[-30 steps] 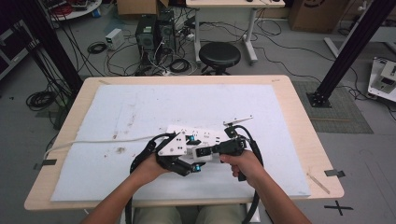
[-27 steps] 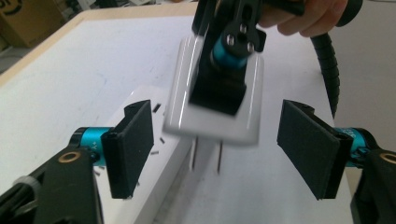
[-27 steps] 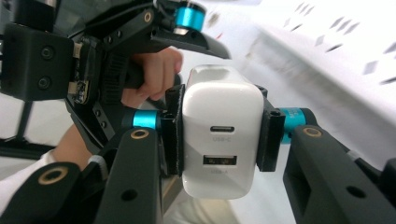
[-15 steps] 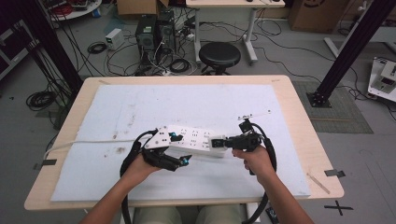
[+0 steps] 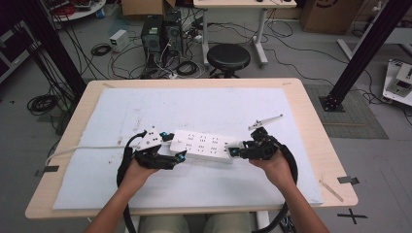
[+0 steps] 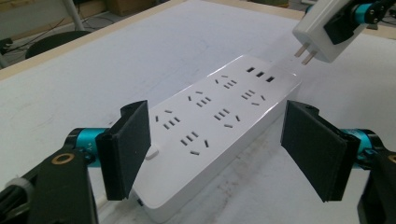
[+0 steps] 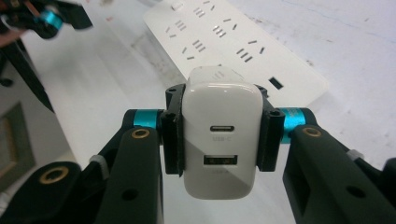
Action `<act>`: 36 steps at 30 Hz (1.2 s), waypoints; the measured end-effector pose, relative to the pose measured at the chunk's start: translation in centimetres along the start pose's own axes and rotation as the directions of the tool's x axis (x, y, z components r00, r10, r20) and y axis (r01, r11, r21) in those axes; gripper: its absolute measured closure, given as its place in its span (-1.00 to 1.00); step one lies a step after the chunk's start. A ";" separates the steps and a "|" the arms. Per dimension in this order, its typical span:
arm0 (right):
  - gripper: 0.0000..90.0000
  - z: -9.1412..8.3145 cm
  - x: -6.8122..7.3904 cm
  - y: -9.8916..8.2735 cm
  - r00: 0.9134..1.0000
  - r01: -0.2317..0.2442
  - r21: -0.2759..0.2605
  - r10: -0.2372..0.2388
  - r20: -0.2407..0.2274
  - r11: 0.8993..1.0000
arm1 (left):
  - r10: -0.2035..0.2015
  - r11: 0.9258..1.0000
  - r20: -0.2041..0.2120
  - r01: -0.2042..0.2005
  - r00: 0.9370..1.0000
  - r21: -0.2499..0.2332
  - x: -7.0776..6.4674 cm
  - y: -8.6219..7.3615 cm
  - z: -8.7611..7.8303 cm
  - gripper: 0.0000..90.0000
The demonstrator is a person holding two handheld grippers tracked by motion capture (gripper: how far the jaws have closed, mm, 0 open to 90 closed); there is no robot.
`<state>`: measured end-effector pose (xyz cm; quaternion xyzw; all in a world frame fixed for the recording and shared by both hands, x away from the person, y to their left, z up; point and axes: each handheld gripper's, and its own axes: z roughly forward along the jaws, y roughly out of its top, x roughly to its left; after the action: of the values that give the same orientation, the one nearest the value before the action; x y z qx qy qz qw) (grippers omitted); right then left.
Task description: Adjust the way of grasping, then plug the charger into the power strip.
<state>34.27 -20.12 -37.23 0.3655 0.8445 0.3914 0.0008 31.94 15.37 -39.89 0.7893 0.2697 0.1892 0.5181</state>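
The power strip (image 5: pixel 201 145) lies on the white mat (image 5: pixel 218 109). The left gripper (image 6: pixel 219 149) straddles its end, jaws wide apart. The right gripper (image 7: pixel 218 128) clamps the charger (image 7: pixel 220 140) just beside the other end. It seems the plugging step; next the prongs must meet a socket.

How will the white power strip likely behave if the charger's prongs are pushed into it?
The power strip looks rigid, so it shouldn't flex. Its glossy shell may slide on the mat. The open left gripper brackets it without gripping, so it could shift.

White charger (image 7: pixel 220 135) held above the flat white power strip's (image 5: pixel 201 145) end.
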 end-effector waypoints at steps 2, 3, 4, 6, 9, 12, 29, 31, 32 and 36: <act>0.40 -0.2 0.1 0.0 1.000 0.017 0.009 -0.017 0.025 1.000 | -0.004 1.000 -0.004 0.004 1.000 -0.001 0.2 -0.1 -0.2 -0.46; 0.40 -0.3 0.1 -0.1 0.999 0.029 0.008 -0.030 0.038 1.000 | -0.008 1.000 -0.009 0.008 1.000 -0.004 0.2 -0.1 -0.2 -0.46; 0.40 -0.4 0.2 -0.1 0.998 0.037 0.014 -0.037 0.049 0.999 | -0.015 1.000 -0.015 0.015 1.000 -0.008 0.3 -0.2 -0.4 -0.46; 0.40 -0.7 0.1 -0.2 0.996 0.055 0.018 -0.056 0.073 0.998 | -0.018 1.000 -0.025 0.017 1.000 -0.012 0.5 -0.2 -0.6 -0.46; 0.40 -1.1 -0.1 -0.4 0.992 0.064 0.036 -0.068 0.108 0.997 | -0.030 0.999 -0.040 0.029 0.999 -0.016 0.7 -0.3 -1.1 -0.46; 0.40 -1.6 -0.3 -0.7 0.986 0.074 0.040 -0.079 0.148 0.996 | -0.044 0.999 -0.051 0.043 0.998 -0.022 0.9 -0.5 -1.6 -0.46; 0.40 -4.4 -0.8 -1.2 0.959 0.093 0.083 -0.112 0.260 0.992 | -0.083 0.995 -0.072 0.079 0.994 -0.062 1.8 -0.9 -3.5 -0.46; 0.40 -4.6 -0.9 -1.1 0.958 0.091 0.082 -0.110 0.266 0.992 | -0.085 0.995 -0.072 0.080 0.994 -0.063 1.7 -0.8 -3.6 -0.46; 0.40 -4.8 -1.0 -1.1 0.957 0.088 0.077 -0.106 0.270 0.993 | -0.084 0.995 -0.069 0.079 0.994 -0.061 1.7 -0.8 -3.6 -0.46; 0.40 -5.2 -1.3 -1.1 0.958 0.076 0.070 -0.092 0.270 0.995 | -0.077 0.996 -0.072 0.073 0.994 -0.059 1.7 -0.8 -3.8 -0.46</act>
<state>33.05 -24.82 -34.73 0.3795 0.8623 0.3118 0.1231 30.92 19.43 -39.09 0.7562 0.3127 0.2062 0.5365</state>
